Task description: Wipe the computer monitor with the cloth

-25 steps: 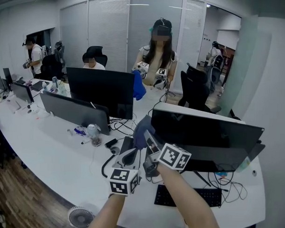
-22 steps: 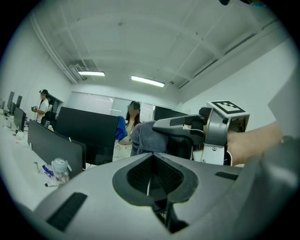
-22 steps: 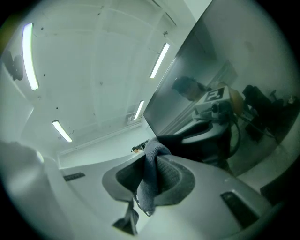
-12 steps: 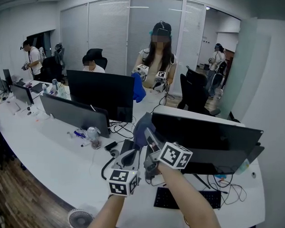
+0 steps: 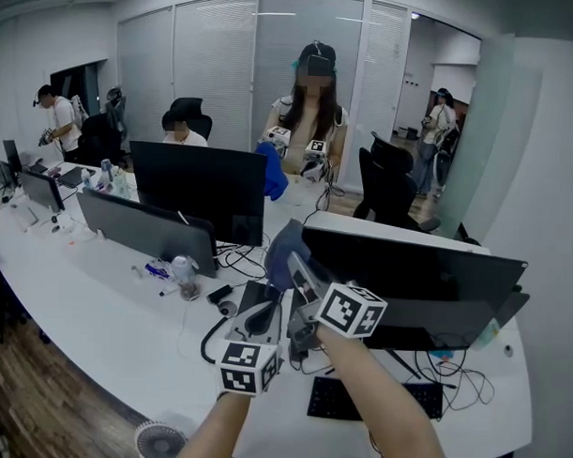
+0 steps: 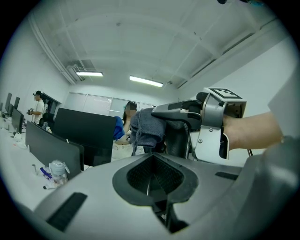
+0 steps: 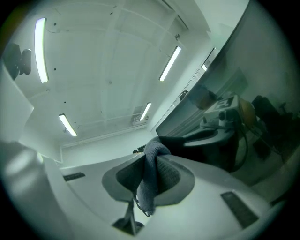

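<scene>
A grey-blue cloth [image 5: 284, 254] is pinched in my right gripper [image 5: 299, 268], held up beside the top left corner of the black computer monitor [image 5: 416, 284]. The right gripper view shows the cloth [image 7: 151, 180] draped between the shut jaws, with the monitor's edge [image 7: 206, 101] at the right. My left gripper [image 5: 262, 318] hangs lower, left of the monitor, jaws shut on nothing. Its own view shows the cloth [image 6: 146, 129] and the right gripper [image 6: 183, 117] just ahead.
A keyboard [image 5: 379, 396] lies on the white desk [image 5: 105, 320] below the monitor, among cables. Two more monitors [image 5: 199, 187] stand at the left, with a small bottle [image 5: 185, 271] beside them. A standing person [image 5: 309, 121] holds grippers and a blue cloth behind.
My right gripper with the cloth has risen slightly toward the monitor's top left corner. The left gripper has barely moved.
</scene>
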